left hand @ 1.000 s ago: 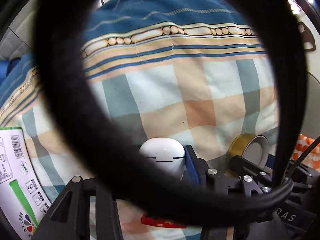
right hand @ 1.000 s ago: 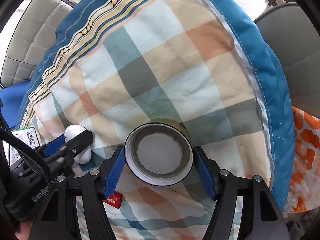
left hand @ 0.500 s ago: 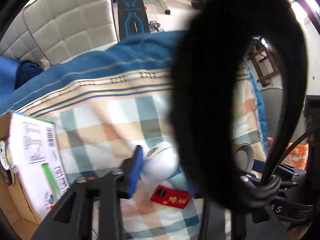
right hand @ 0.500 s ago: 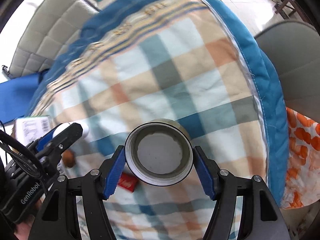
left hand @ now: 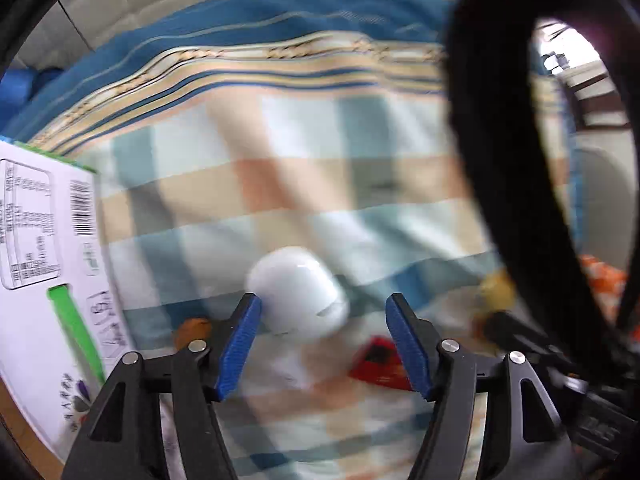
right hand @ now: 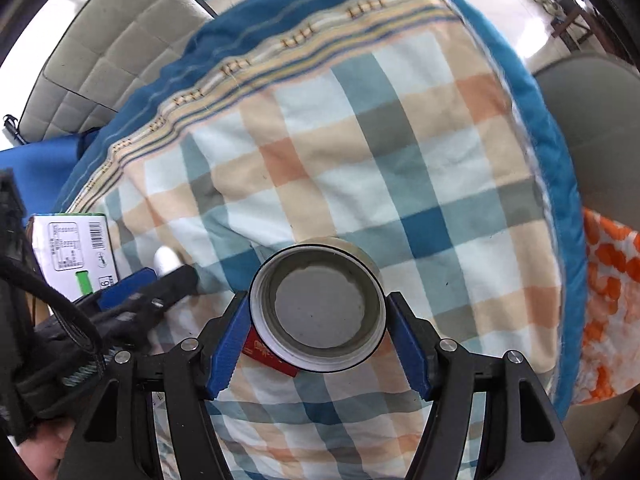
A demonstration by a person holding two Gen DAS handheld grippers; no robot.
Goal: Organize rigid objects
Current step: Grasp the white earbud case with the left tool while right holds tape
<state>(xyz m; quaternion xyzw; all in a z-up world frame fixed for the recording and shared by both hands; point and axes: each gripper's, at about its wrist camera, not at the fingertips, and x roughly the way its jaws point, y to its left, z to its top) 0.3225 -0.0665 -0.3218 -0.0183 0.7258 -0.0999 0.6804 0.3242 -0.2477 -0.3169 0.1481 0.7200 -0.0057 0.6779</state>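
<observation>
Over a plaid blanket (right hand: 400,168) on a bed, the right tool (right hand: 318,314) grips a roll of tape (right hand: 320,312) on both sides, held clear of the cloth. The left tool (left hand: 322,330) is opening, its jaws apart around a white earbud case (left hand: 298,292); the left pad looks to touch the case, the right stands clear. A small red packet (left hand: 378,362) lies just beside it, with a printed carton (left hand: 44,264) at the left.
</observation>
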